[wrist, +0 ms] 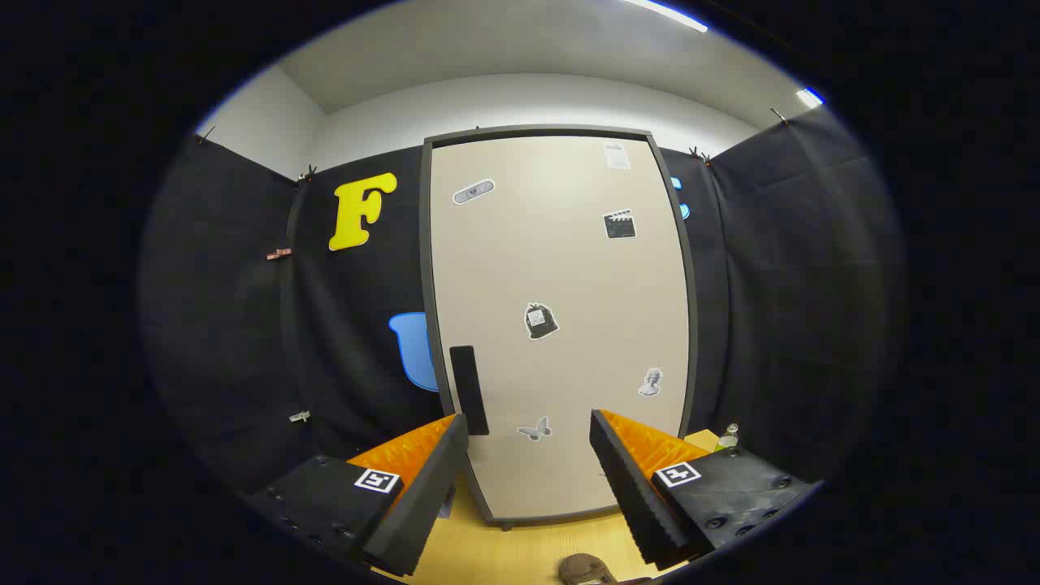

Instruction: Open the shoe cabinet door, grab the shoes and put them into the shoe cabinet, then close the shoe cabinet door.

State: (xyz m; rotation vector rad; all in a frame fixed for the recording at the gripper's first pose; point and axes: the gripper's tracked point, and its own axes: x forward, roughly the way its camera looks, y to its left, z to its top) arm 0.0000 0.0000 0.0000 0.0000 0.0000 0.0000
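A tall shoe cabinet [561,325] with a beige door in a dark frame stands straight ahead, its door shut. Several stickers dot the door. A dark vertical handle [469,390] sits near the door's left edge, just beyond my left fingertip. My gripper [528,431] is open, its fingers spread wide with nothing between them, pointing at the lower part of the door. Part of a brownish shoe [587,570] shows on the wooden floor below and between the fingers, mostly cut off.
Black cloth walls close in on both sides of the cabinet. A small bottle [728,437] stands on the light wooden floor [520,548] by the cabinet's right lower corner, beyond the right finger.
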